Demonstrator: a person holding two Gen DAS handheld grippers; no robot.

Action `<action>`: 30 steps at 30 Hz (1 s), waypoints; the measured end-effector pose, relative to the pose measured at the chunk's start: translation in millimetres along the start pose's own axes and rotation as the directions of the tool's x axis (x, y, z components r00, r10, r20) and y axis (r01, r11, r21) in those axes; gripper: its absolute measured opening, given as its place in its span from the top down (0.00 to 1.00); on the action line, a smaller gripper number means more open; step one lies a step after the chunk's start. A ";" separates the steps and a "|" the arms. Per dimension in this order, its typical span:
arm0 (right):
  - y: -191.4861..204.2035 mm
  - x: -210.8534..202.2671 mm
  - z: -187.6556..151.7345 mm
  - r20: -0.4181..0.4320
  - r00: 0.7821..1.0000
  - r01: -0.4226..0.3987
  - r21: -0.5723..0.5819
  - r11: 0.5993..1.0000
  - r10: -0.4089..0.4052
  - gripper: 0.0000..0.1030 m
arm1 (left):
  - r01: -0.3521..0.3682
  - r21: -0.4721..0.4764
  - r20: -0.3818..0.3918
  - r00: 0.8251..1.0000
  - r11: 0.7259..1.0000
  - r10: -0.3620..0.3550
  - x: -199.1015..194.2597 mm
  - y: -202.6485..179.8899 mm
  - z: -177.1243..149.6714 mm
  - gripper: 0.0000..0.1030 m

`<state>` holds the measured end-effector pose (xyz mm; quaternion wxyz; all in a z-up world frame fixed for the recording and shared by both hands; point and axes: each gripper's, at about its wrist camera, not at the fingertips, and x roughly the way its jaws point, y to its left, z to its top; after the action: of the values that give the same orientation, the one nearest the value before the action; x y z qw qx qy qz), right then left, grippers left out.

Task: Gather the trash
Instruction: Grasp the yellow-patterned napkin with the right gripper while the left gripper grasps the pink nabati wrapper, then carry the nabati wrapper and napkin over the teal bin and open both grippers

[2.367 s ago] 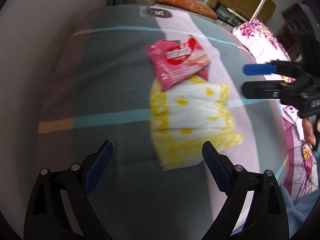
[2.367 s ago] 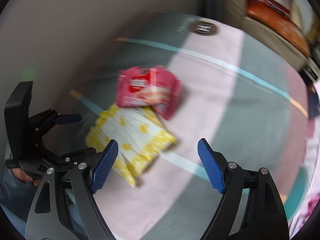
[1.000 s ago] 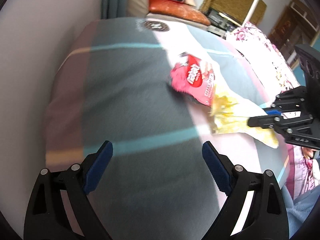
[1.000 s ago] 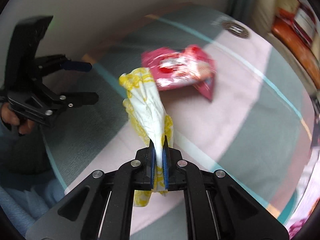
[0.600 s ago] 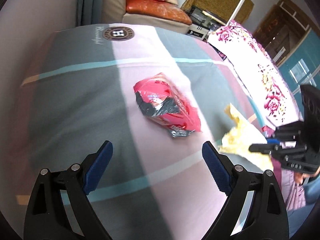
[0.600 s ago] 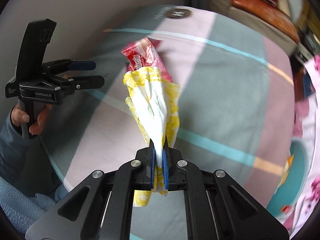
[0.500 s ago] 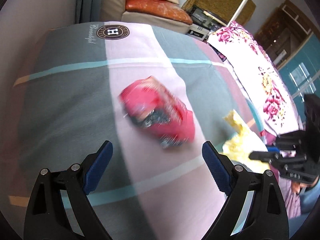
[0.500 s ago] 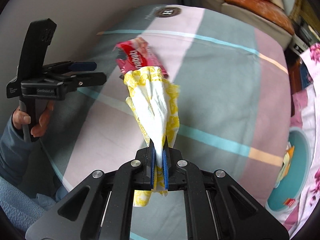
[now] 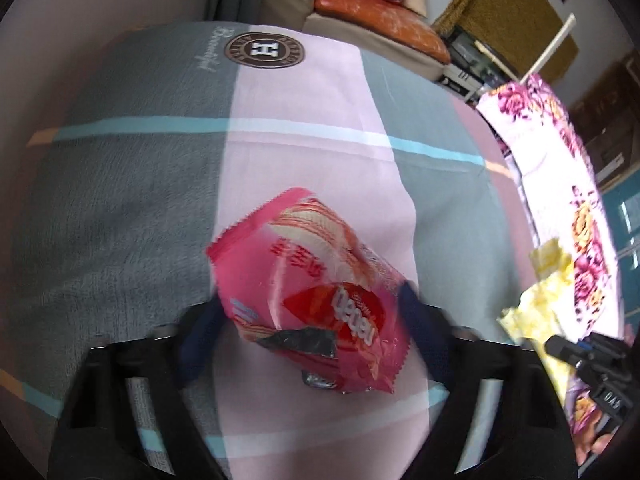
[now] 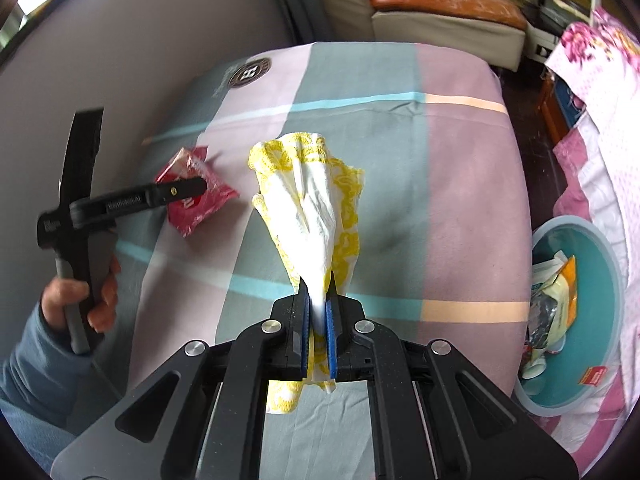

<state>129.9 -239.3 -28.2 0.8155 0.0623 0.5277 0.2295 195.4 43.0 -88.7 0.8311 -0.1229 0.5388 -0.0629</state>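
Observation:
A pink snack wrapper (image 9: 316, 280) lies on the plaid blanket (image 9: 132, 208). My left gripper (image 9: 310, 320) straddles it, one finger at each side edge; the jaws are closing and blurred, and the wrapper looks uncrushed. The right wrist view shows that same left gripper (image 10: 192, 188) over the pink wrapper (image 10: 196, 200), with a person's hand on its handle. My right gripper (image 10: 318, 308) is shut on a yellow-and-white crumpled wrapper (image 10: 316, 200), held up off the blanket. In the left wrist view this yellow wrapper (image 9: 544, 292) and right gripper (image 9: 580, 356) sit at the far right.
A teal basin (image 10: 600, 320) holding several wrappers stands on the floor, right of the bed. A floral pink bedspread (image 10: 600, 80) lies beyond it. At the back is a sofa with an orange cushion (image 10: 440, 0). A grey wall (image 10: 120, 60) borders the bed's left.
My left gripper came down onto the pink wrapper and its jaws narrowed around it. My right gripper carried the yellow wrapper off to the right, toward the basin side.

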 end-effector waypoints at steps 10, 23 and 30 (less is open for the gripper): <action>-25.9 -4.5 3.7 0.059 0.998 -0.032 0.087 0.996 0.026 0.94 | -0.045 0.093 0.065 0.997 0.995 0.039 -17.5 -38.7 -6.7 0.86; -51.4 -33.7 -13.0 0.139 0.990 -0.041 0.165 0.985 0.018 0.94 | -0.008 0.235 0.086 0.996 0.972 -0.012 -39.8 -110.6 -28.6 0.90; -68.0 -52.0 -21.9 0.179 0.984 -0.050 0.197 0.979 0.015 0.94 | 0.011 0.290 0.084 0.996 0.957 -0.037 -49.1 -139.8 -34.3 0.90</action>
<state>113.8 -325.6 -17.9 0.8448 0.1731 0.4725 0.1820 147.8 -84.4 -20.8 0.8623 -0.0095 0.4850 -0.1456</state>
